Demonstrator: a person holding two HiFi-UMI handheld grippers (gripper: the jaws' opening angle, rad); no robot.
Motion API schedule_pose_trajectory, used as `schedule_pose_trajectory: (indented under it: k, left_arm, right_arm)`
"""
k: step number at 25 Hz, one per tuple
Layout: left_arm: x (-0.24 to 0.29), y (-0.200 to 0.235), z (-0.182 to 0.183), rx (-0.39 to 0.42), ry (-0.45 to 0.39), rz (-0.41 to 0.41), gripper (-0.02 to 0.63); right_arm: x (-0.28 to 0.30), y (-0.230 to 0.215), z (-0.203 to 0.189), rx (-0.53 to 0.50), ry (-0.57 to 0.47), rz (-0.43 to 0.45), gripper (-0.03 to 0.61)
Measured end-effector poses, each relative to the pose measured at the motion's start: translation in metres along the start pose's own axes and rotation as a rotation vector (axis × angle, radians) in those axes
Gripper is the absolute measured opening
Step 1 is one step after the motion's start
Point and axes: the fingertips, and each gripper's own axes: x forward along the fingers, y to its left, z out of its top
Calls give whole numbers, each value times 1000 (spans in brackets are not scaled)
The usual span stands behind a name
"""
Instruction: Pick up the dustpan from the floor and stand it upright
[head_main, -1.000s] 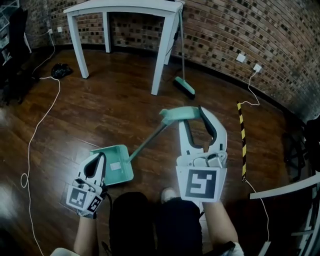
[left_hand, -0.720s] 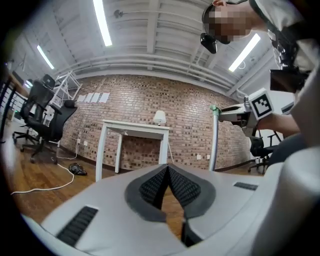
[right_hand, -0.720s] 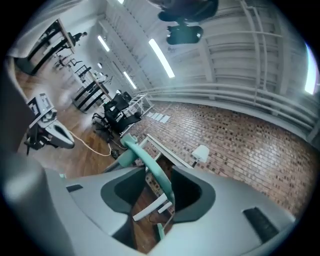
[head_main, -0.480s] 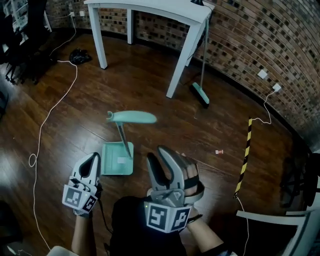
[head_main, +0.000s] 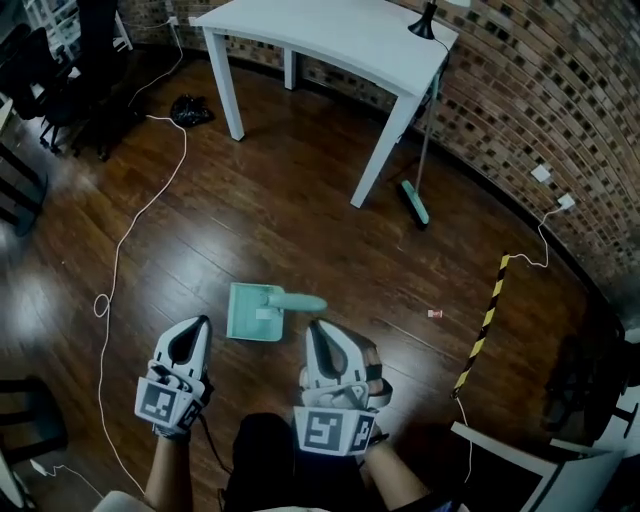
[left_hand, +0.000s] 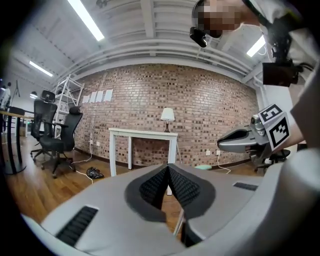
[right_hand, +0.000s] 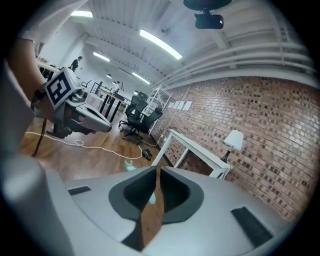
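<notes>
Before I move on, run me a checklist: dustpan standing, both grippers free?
1. Dustpan upright on the floor: ok.
2. Left gripper apart from it, fingers together, empty: ok.
3. Right gripper apart from it, fingers just closing on nothing: ok.
4. Broom leaning at the table, out of the way: ok.
5. Dustpan steady unsupported: cannot tell.

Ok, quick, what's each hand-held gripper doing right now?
Left hand-held gripper: closed, empty.
Right hand-held gripper: jaws just closed, nothing between them.
</notes>
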Motion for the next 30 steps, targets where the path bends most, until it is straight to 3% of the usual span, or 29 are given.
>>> schedule_pose_trajectory:
  k: [7,12,16,18,25,30]
  left_arm:
    - [-5,-32,124,11,-46,-83,2]
    - [-25,-50,193,35,-83,-149,2]
    - [-62,-74,259,74,-166,-217,2]
    - [-83,-79,286,97,-219,-220,2]
    - [-152,-104,359,151,-285,-276,3]
    - [-183,-119,387,161,-335,-260,3]
  right_arm:
    - [-31,-49,63,224,7,80,-5]
    - [-65,-74,119,353,-68,66,-5]
    - [-109,-78,180,421,-137,73,-5]
    - [-135,-76,210,448,-168,48,-5]
    - [-225,-98,296,439,-243,-113,-5]
    - [-287,-136,301,430,-313,-221,-5]
